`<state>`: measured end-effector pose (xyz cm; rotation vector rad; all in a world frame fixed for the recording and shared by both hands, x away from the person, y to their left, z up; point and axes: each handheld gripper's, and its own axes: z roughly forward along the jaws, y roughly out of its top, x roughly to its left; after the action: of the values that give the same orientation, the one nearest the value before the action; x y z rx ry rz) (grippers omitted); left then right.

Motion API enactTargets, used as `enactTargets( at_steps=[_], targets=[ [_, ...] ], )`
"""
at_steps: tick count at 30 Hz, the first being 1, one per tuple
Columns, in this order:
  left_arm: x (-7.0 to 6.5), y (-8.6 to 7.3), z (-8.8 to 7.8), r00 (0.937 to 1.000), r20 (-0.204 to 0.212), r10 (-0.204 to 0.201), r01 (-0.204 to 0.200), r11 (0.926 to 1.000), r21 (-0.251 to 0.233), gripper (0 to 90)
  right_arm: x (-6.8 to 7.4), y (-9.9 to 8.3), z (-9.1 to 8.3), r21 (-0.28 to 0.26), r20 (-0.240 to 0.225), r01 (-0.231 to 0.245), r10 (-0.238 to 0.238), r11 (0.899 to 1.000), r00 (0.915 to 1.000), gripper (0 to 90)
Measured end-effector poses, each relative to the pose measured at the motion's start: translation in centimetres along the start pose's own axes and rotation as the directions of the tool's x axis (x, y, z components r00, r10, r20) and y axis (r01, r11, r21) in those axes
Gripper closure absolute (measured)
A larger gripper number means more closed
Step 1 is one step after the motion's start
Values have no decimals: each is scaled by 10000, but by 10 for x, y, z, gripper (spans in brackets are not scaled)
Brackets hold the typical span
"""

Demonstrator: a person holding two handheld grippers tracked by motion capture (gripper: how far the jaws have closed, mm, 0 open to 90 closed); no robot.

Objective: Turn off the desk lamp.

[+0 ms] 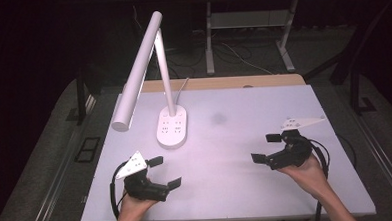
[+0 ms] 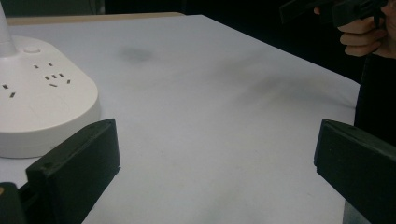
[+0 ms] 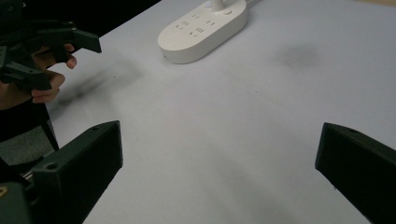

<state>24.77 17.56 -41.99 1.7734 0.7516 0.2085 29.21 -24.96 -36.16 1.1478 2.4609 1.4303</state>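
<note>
White lamp point(image 1: 170, 122) beyond both grippers; left gripper point(image 1: 164, 172), right gripper point(image 1: 266, 147) jaws spread, empty.

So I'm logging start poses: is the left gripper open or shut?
Open. The left gripper has its jaws spread wide apart over the bare table, with nothing between them in its own view.
</note>
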Motion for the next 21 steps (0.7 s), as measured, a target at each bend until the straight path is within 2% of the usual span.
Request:
enactTargets(
  at_steps=[21],
  targets=[
    [0, 0, 0, 10000, 54, -33, 33, 10000, -24, 0, 9, 46, 29, 353, -419, 639, -624, 9973, 9972, 7]
  ],
)
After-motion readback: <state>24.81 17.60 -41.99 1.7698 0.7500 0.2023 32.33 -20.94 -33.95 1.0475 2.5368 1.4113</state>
